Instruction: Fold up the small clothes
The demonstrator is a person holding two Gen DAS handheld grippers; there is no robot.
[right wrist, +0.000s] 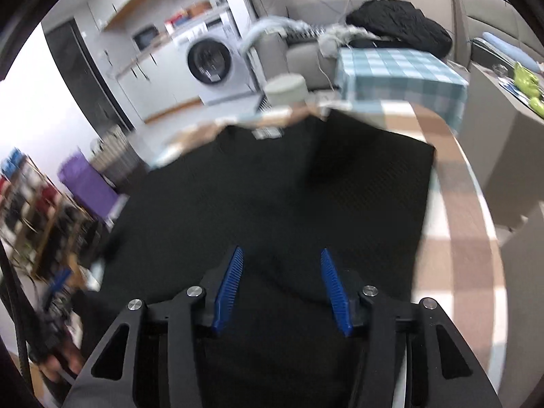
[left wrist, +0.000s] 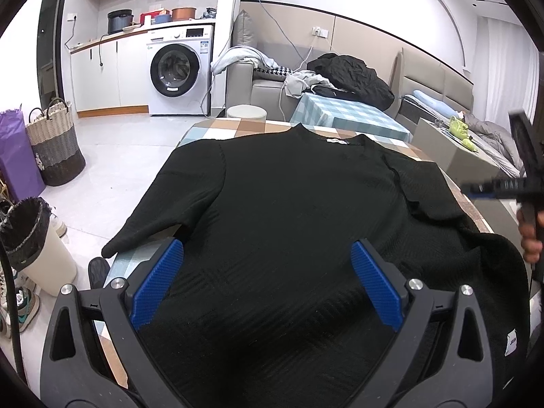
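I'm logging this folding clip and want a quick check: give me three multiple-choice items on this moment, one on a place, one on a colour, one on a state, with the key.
1. Where does the black top lie?
A. in the woven basket
B. spread on the checked table
C. inside the washing machine

2. What colour are the pads of the left gripper?
A. blue
B. red
C. yellow

3. How do the jaws of the right gripper stand?
A. clamped on a sleeve
B. shut on nothing
C. apart, with nothing pinched

Key: 1 B, the top lies flat over the checked table, neck label at the far edge. 2 A, both ridged pads are blue. 3 C, the right wrist view shows a clear gap between the pads, with the cloth lying below them.
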